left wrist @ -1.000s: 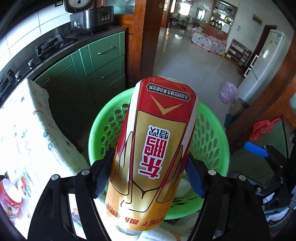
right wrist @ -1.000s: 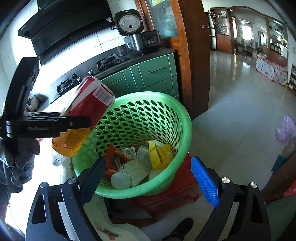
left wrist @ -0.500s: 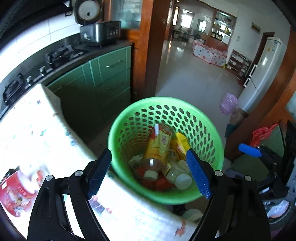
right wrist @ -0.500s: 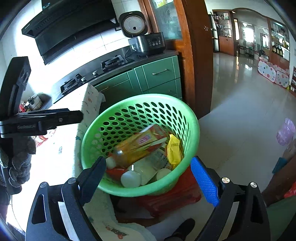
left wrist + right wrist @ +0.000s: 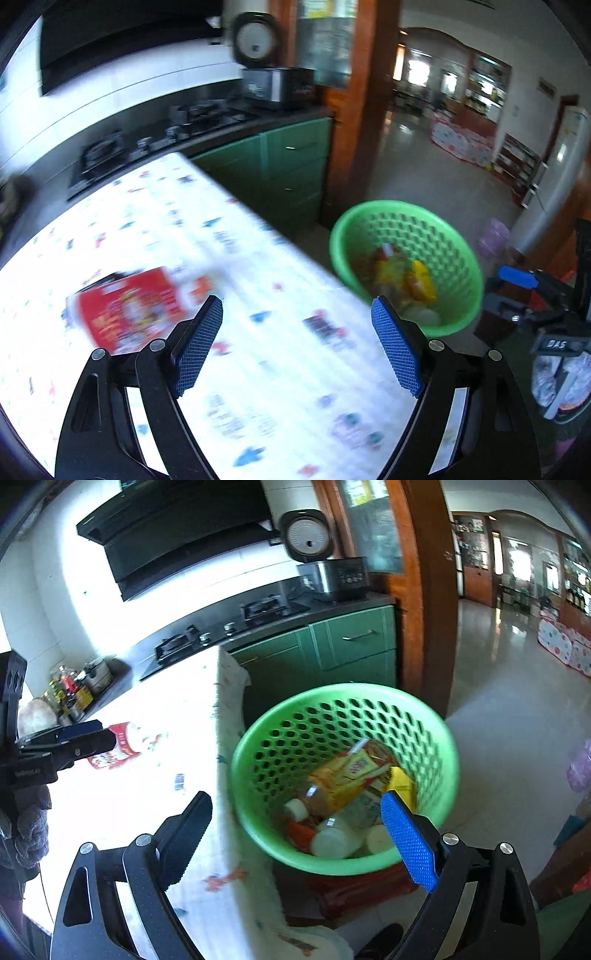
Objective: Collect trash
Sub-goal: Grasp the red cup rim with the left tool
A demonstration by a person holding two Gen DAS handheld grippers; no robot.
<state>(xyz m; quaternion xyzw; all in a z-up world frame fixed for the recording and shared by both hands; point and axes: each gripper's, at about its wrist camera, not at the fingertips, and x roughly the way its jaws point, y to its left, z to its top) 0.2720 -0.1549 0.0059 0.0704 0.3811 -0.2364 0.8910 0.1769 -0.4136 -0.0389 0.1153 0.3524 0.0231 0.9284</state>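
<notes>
The green perforated basket stands on a red stool beside the table, with the red-and-gold drink can lying inside among bottles and wrappers. My left gripper hangs open and empty over the patterned tablecloth, left of the basket. A red and white container lies on the cloth just beyond its left finger, blurred. My right gripper is open and empty, poised over the table edge and the basket's near rim. The right wrist view also has the left gripper beside that container.
Green cabinets, a dark counter with a gas stove and a rice cooker run behind the table. A wooden door post stands right of the basket. Jars crowd the far left. The red stool sits under the basket.
The left gripper opened and the can fell into the basket. The left gripper then swung left, away from the basket and over the table. The right gripper drew back and left a little.
</notes>
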